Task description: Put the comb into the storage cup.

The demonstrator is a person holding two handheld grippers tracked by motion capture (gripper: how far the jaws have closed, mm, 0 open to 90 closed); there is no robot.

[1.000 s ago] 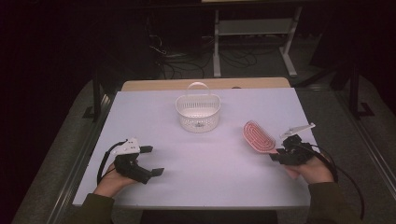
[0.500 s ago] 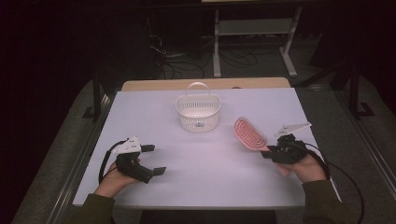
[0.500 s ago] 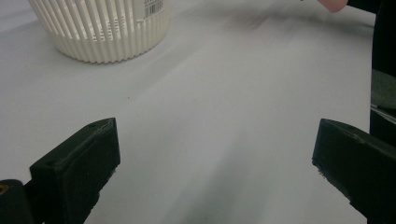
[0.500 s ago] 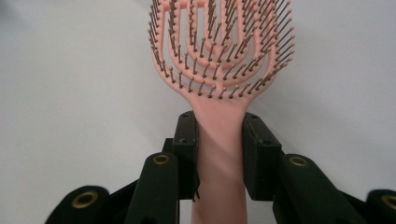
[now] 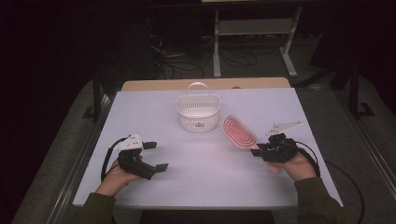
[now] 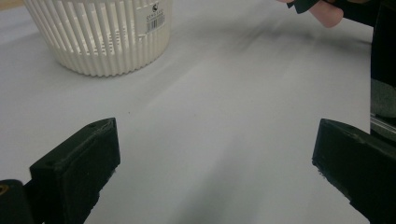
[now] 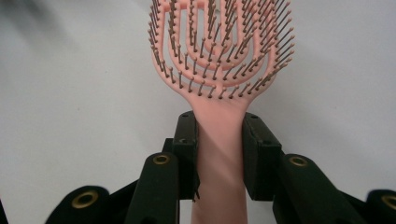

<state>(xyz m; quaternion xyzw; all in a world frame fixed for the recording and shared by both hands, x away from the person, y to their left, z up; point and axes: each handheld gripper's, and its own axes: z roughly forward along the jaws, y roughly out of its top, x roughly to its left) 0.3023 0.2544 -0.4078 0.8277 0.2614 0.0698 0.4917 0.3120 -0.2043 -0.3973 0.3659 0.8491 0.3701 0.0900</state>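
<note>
My right gripper [image 5: 256, 150] is shut on the handle of a pink hairbrush [image 5: 238, 131], whose bristled head points up and left toward a white slatted basket [image 5: 198, 112]. The right gripper view shows both pads pressed against the brush handle [image 7: 219, 154], with the vented head [image 7: 219, 42] above the white table. Over at the table's front left, my left gripper [image 5: 156, 156] stands open and holds nothing. In the left gripper view its jaws are wide apart over bare table, the basket [image 6: 100, 35] at the upper left and the other hand [image 6: 327, 11] at the top right.
A white sheet [image 5: 205, 172] covers the table, with a wooden strip [image 5: 205, 84] along the far edge. Beyond it, on the dark floor, are cables and a metal stand [image 5: 252, 28]. Black cables trail from both grippers.
My right gripper has carried the hairbrush leftward, closer to the basket. The left gripper has stayed in place.
</note>
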